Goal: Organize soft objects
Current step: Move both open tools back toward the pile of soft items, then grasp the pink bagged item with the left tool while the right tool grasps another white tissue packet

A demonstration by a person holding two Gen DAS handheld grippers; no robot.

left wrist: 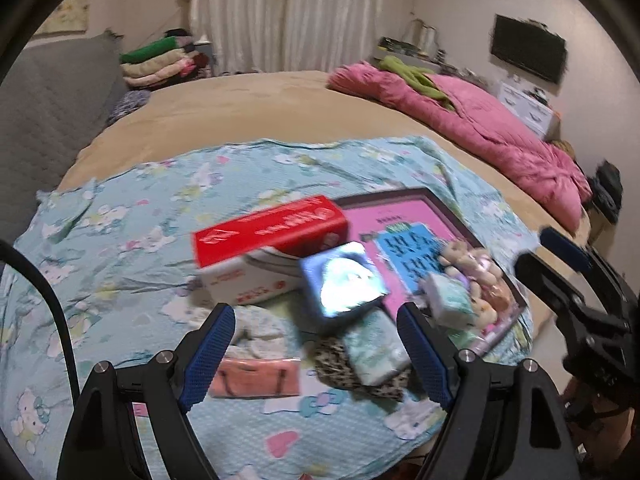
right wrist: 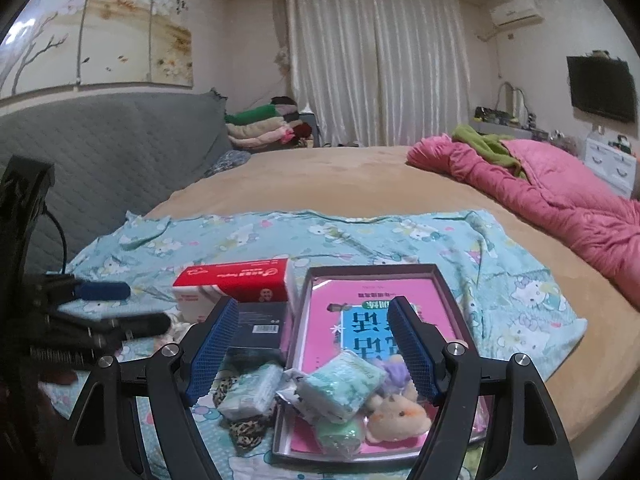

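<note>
Plainly, both tools hang above the clutter with nothing in them: the left gripper (left wrist: 316, 354) stands with its jaws wide apart and empty, and so does the right gripper (right wrist: 310, 346). The soft things lie at the near end of the patterned blue sheet (right wrist: 500, 280): a tissue pack (right wrist: 342, 388) and a plush toy (right wrist: 400, 416) rest in the near part of the shallow tray (right wrist: 308, 292), on top of the pink book (right wrist: 332, 324), while another tissue pack (right wrist: 250, 392) sits just left of the tray on a leopard-print piece (right wrist: 244, 428). A red tissue box (right wrist: 236, 280) and a dark box (right wrist: 260, 328) crowd the far left side. Risks, as I judge them: the packs are slick and squashy, so a shallow pinch could let one slip out; a careless closing could also catch the plush or the tray rim along with a pack; and the two tools, working close together over one small heap, could knock each other or nudge the dark box onto the soft items.
</note>
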